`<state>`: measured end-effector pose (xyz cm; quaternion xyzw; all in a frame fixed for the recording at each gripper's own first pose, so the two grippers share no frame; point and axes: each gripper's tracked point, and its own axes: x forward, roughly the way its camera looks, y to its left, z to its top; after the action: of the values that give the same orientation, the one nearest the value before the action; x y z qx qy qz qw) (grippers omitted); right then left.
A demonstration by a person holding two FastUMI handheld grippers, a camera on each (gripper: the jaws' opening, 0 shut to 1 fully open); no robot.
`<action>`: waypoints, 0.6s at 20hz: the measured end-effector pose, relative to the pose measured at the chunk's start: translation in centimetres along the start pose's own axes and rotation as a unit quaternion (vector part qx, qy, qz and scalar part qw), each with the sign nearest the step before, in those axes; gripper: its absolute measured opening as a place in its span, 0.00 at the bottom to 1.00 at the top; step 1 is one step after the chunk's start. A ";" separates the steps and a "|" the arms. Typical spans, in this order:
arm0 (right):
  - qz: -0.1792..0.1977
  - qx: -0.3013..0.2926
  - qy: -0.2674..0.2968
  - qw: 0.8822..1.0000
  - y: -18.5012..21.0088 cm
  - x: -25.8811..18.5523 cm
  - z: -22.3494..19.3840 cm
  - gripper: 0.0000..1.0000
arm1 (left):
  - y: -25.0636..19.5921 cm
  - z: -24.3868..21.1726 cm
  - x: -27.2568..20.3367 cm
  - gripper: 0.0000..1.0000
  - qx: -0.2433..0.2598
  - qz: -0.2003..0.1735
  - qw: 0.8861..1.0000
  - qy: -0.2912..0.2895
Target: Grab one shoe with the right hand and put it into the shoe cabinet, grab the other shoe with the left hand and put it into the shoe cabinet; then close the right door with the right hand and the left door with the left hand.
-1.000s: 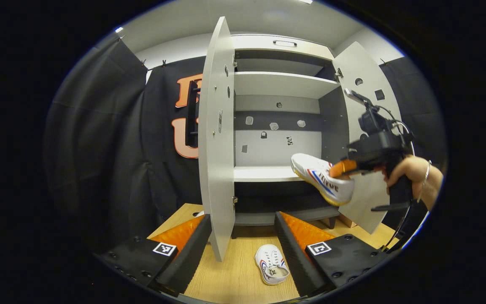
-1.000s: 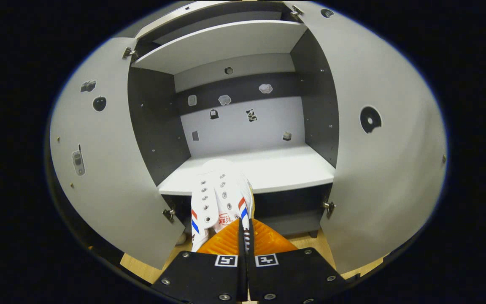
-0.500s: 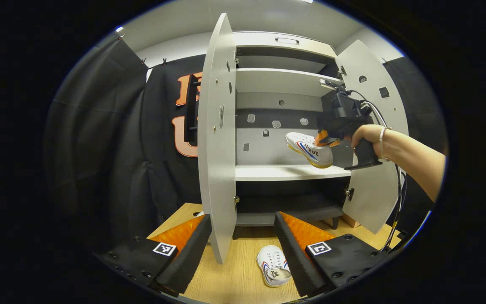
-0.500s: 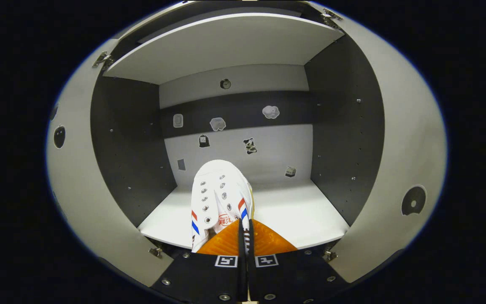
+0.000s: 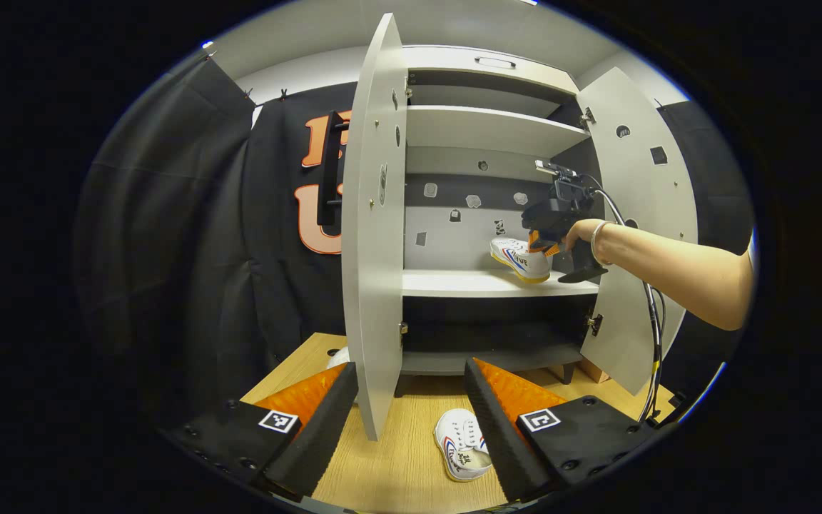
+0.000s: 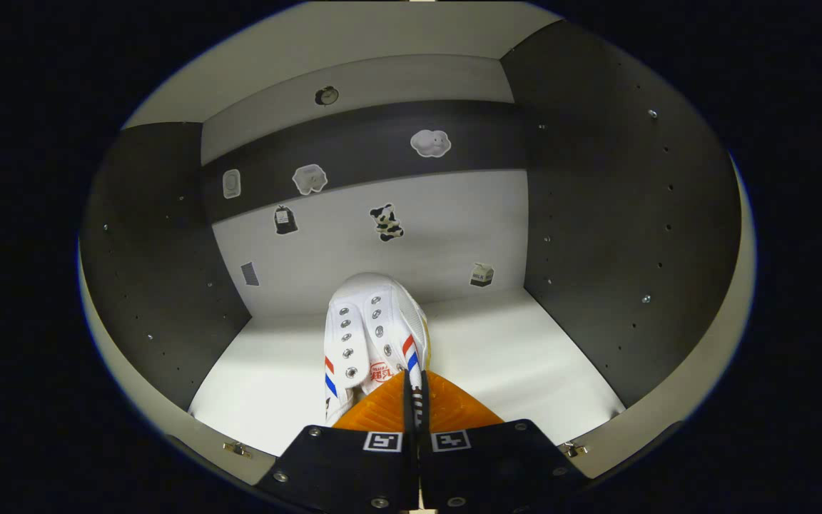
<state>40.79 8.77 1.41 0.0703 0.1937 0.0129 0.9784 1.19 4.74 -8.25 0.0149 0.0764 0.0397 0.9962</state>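
A white shoe [image 6: 372, 335] with red and blue stripes hangs from my right gripper [image 6: 413, 382], which is shut on its heel edge. In the left gripper view that shoe [image 5: 521, 258] sits low over the middle shelf [image 5: 482, 283] of the shoe cabinet, held by the right gripper [image 5: 545, 239] and a person's arm [image 5: 661, 264]. The other white shoe [image 5: 462, 442] lies on the wooden floor in front of the cabinet, beside the right finger of my open left gripper [image 5: 411, 400]. Both cabinet doors stand open: the left door [image 5: 375, 214] and the right door [image 5: 639, 214].
The left door's lower edge hangs between my left gripper's fingers in that view. Dark side walls [image 6: 618, 214] and a sticker-covered back panel [image 6: 382, 228] enclose the shelf [image 6: 511, 357]. A cable [image 5: 653, 343] hangs from the right gripper. Black cloth [image 5: 190, 250] lines the booth's left.
My right gripper has carried its shoe forward and deeper into the cabinet, down close to the middle shelf. The left gripper has barely moved.
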 end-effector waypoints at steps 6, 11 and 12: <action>-0.005 0.004 0.014 1.000 -0.6 1.3 -0.7 0.05 | 1.1 -0.1 0.3 0.97 0.001 0.016 1.000 0.000; 0.000 -0.006 -0.044 0.999 -1.1 -2.3 2.3 0.24 | 0.2 0.3 0.5 0.94 -0.005 0.010 1.000 -0.007; -0.001 -0.014 -0.056 0.998 -1.3 -3.5 2.6 0.32 | -0.2 0.3 0.5 0.97 -0.004 0.007 1.000 -0.007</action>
<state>38.56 6.97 4.95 0.0571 0.1384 0.0112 0.9887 1.77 4.61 -8.00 0.0118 0.0687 0.0464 0.9965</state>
